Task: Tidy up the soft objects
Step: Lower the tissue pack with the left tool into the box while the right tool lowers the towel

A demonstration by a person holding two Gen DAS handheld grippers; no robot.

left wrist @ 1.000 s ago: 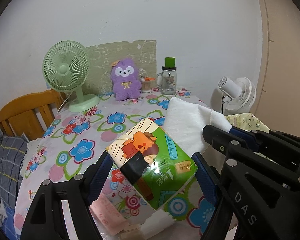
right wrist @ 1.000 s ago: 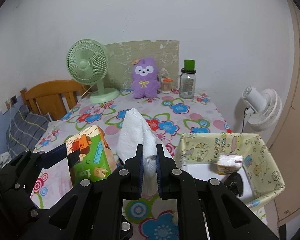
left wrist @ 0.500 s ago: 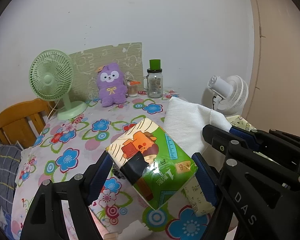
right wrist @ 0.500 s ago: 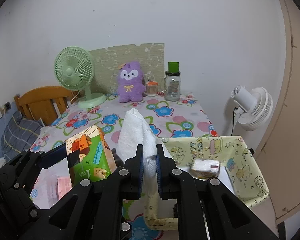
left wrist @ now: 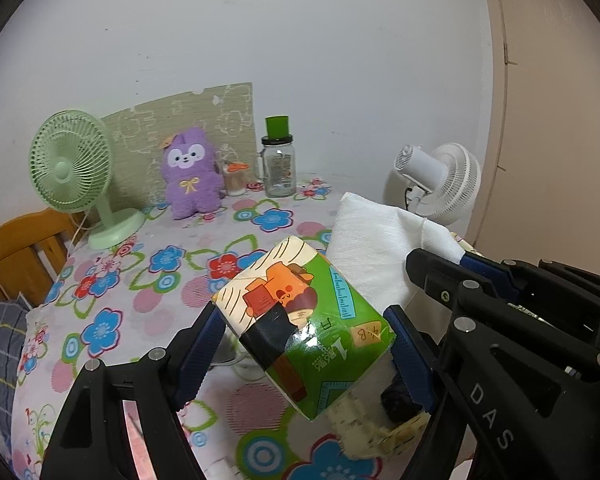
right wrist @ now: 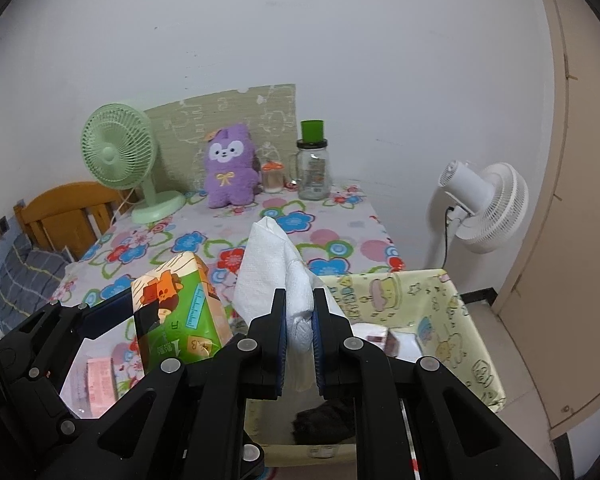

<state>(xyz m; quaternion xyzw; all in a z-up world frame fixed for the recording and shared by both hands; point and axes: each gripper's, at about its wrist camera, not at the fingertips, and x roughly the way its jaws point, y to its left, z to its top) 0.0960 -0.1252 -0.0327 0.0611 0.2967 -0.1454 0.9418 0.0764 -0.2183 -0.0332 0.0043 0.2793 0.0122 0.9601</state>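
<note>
My left gripper (left wrist: pixel 304 340) is shut on a green and cream tissue pack (left wrist: pixel 300 328) and holds it tilted above the flowered table's right edge. The pack also shows in the right wrist view (right wrist: pixel 176 312). My right gripper (right wrist: pixel 300 316) is shut on a white folded paper towel (right wrist: pixel 276 264) above a yellow patterned fabric basket (right wrist: pixel 440 308). The towel (left wrist: pixel 376 248) shows to the right of the pack in the left wrist view. The basket holds a small tissue packet (right wrist: pixel 380 338) and a dark soft item (right wrist: pixel 324 420).
A flowered tablecloth (left wrist: pixel 140 280) covers the table. At the back stand a green fan (left wrist: pixel 76 172), a purple plush (left wrist: pixel 190 174), a small jar (left wrist: pixel 234 178) and a green-lidded bottle (left wrist: pixel 278 160). A white fan (right wrist: pixel 484 204) stands right. A pink packet (right wrist: pixel 100 376) lies near left.
Both grippers have moved right with their loads. The basket now lies below the right gripper and the back objects have shifted left in both views.
</note>
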